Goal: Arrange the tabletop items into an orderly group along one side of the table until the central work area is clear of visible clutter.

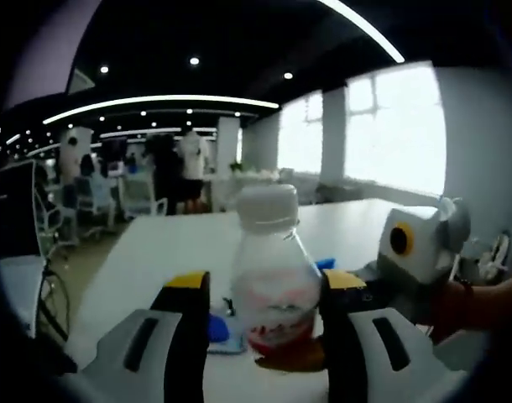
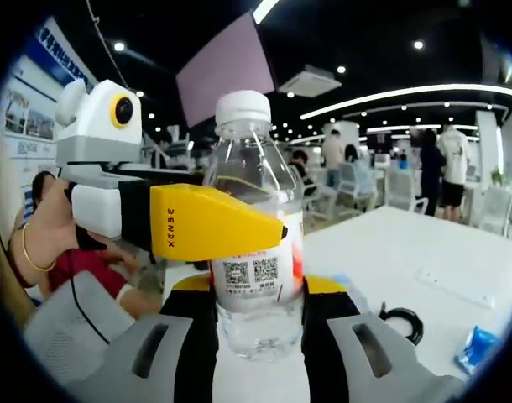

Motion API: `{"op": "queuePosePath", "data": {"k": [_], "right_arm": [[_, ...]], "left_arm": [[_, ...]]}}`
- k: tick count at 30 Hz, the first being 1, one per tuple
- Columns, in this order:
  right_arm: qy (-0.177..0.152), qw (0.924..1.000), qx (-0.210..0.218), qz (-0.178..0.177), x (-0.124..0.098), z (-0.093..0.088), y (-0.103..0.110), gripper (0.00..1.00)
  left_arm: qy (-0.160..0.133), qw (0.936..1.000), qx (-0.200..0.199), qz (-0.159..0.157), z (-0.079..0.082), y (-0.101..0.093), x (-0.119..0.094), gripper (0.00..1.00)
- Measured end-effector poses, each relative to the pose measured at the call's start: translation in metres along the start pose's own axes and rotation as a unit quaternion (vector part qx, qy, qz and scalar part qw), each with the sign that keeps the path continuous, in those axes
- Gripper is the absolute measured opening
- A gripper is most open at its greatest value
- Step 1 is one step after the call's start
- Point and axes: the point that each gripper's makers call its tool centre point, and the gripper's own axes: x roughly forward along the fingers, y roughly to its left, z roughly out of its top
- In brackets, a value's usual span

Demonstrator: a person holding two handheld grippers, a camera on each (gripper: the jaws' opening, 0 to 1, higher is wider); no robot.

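Claws (image 2: 258,294) (image 2: 239,231) clamp the QR-labelled bottle (image 2: 254,252); one reads "XENSE".

We look close along each gripper's jaws, low over the table (image 1: 180,243), from opposite sides, both views sharing the bottle (image 1: 273,277).

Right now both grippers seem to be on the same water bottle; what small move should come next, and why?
Probably one gripper should let go. The right gripper has its jaws around the lower body of the bottle, while the left gripper closes on it from the other side, its yellow jaw crossing the label. One hold seems enough to carry it to the side of the white table.
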Motion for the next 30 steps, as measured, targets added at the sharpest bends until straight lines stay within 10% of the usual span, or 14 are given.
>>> {"op": "queuePosePath", "data": {"k": [30], "right_arm": [[-0.016,0.9996,0.017,-0.013,0.0,0.006,-0.003,0.4]], "left_arm": [[-0.001,0.9981,-0.028,0.055,-0.01,-0.003,0.004,0.36]]}}
